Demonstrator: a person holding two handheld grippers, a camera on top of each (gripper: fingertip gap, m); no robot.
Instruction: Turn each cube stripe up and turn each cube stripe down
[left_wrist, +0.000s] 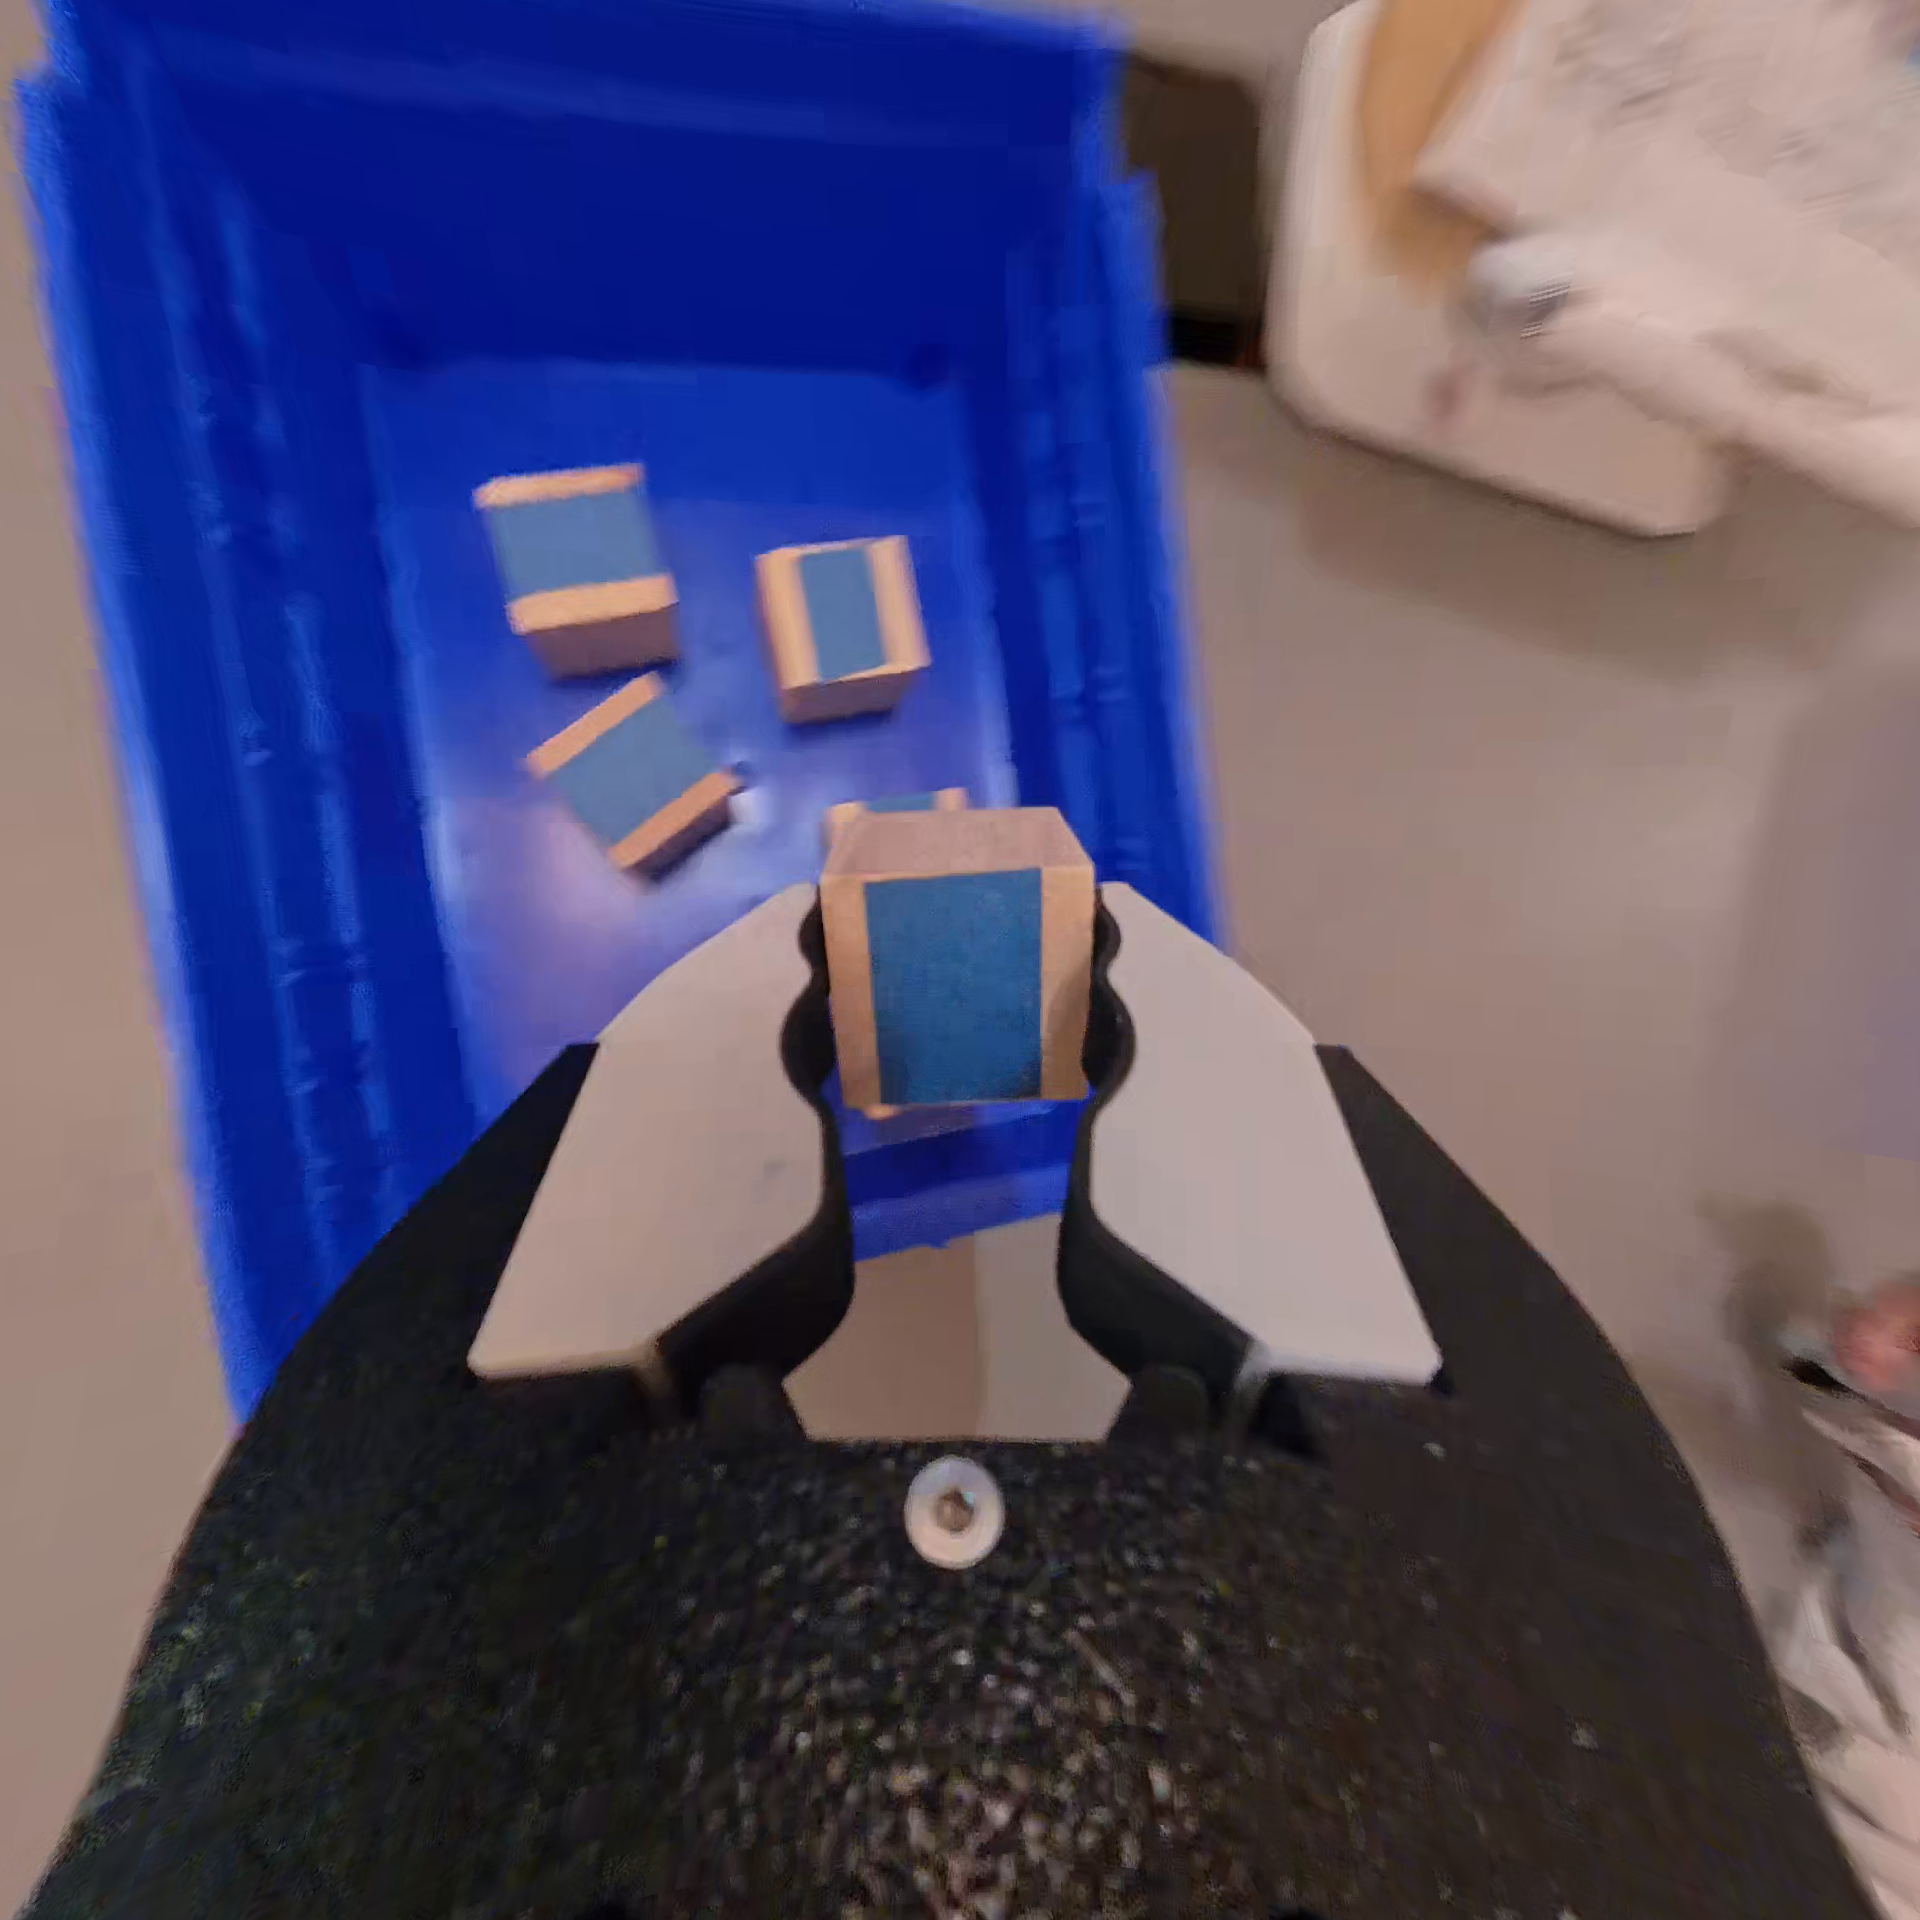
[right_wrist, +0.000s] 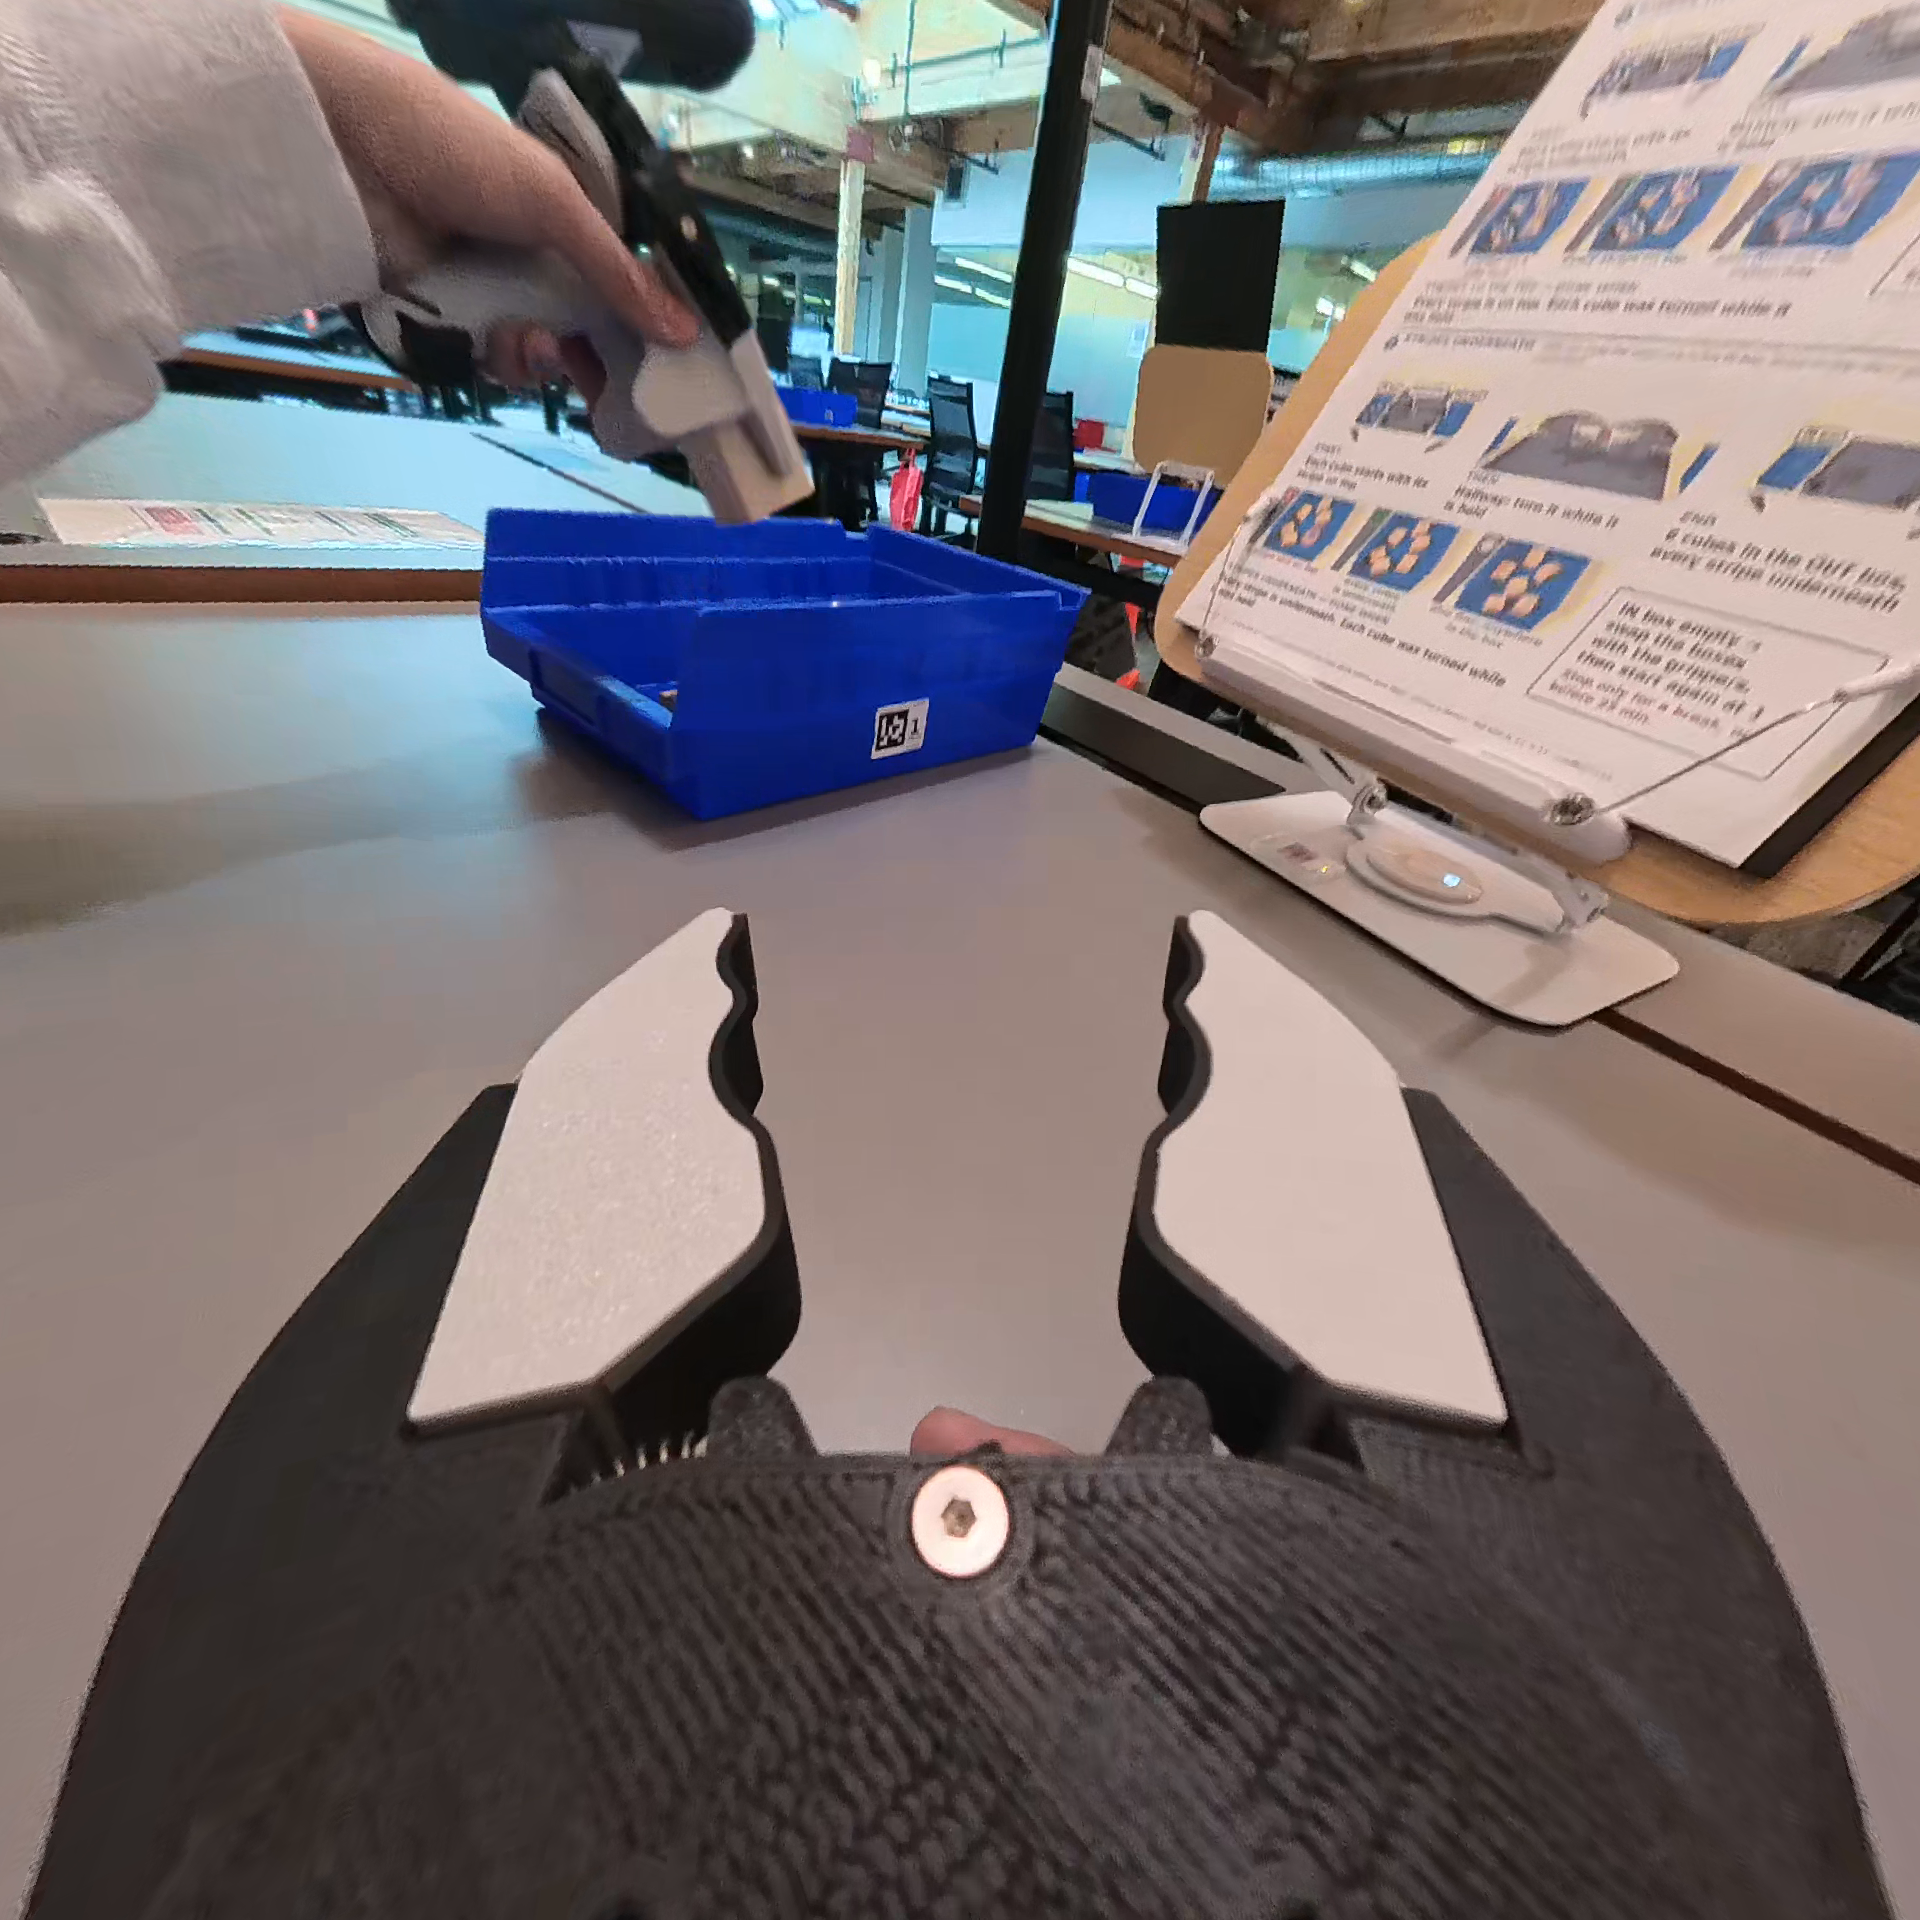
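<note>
So the left tool (left_wrist: 956, 987) was clamped down on one wooden cube (left_wrist: 956, 977), pinching it by the two bare side faces, with the blue stripe facing back at the wrist camera. It was held up above the near end of the blue bin (left_wrist: 260, 727), not touching anything else. My guess is these cubes were light, rigid and not fragile, and plain wood against those wavy black pads should grip fine. Grabbing the unstriped sides seemed like the smart spot, since it left the striped face free to roll up or down.

The right tool (right_wrist: 961, 1039) was spread wide with nothing in it, hovering low over the grey desk (right_wrist: 312, 935), well away from the bin.

Down in the bin, three more cubes (left_wrist: 842, 629) sat stripe up, apart from each other, and a fourth was mostly hidden behind the held one. Off to the right a stand (right_wrist: 1455, 894) propped up an instruction sheet (right_wrist: 1662, 364).
</note>
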